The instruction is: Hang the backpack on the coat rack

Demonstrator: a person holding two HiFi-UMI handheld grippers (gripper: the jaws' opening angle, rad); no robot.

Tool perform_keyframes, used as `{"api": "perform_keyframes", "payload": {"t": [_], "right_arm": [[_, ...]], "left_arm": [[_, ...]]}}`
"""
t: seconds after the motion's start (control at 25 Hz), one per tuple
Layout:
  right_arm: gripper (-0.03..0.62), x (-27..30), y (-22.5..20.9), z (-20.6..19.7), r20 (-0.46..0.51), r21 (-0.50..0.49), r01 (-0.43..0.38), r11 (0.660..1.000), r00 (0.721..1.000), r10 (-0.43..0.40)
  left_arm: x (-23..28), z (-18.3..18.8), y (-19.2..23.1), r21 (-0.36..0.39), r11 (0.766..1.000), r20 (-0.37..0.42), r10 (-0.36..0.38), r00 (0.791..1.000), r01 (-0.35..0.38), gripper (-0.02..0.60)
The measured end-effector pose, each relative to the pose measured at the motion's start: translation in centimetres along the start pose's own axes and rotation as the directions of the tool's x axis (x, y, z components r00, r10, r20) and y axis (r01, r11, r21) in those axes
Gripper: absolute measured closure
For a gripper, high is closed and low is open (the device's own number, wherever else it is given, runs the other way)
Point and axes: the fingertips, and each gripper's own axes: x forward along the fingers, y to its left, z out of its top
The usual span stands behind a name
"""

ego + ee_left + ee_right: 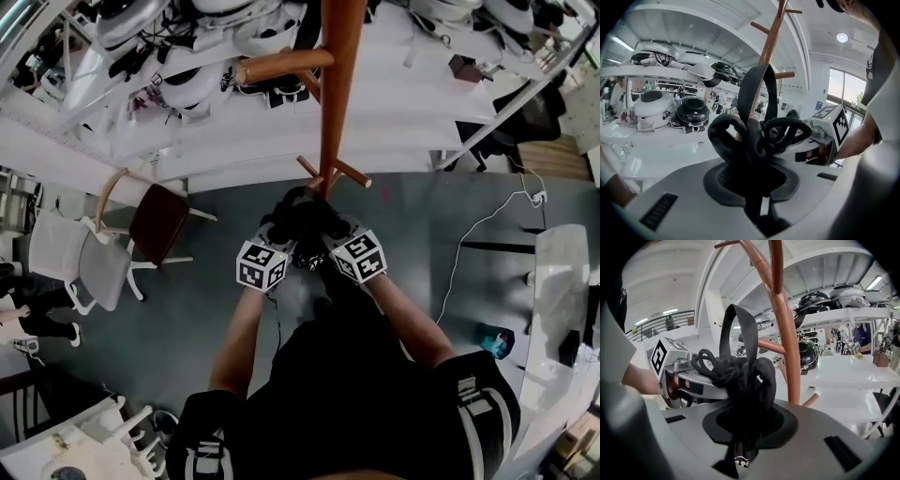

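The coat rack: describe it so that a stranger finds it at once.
Start at the long white shelves loaded with helmets. Before them rises the reddish-brown wooden coat rack, one slim pole with short angled pegs. Nothing else there is a tall wooden pole.

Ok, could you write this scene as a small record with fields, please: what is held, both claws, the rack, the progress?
held: black backpack, by its bunched straps
left claw: shut on the backpack
right claw: shut on the backpack
webbing loop: upright, beside the pole
coat rack: wooden pole with pegs, behind the claws
progress: loop on no peg yet, as far as visible
background: helmets, a chair
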Motion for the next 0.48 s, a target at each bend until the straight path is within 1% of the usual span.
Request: {"api": "perform_keyframes", "payload": {"t": [0.36, 0.48], "right_arm": [[0.508, 1.3, -2.3, -0.7, -0.030, 0.010, 0.022, 1.000, 0.999, -0.022], [0.508, 1.6, -3.0, -0.8, -0.038, 0.014, 0.030, 0.999, 0.999, -0.029]], "left_arm": [[2.8, -0.3, 1.7, -0.047, 0.998, -0.024, -0.033, 0.999, 0.032, 0.495], [3.6, -0.4, 2.0, -0.051, 0.998, -0.031, -0.041, 0.999, 0.039, 0.495]]}}
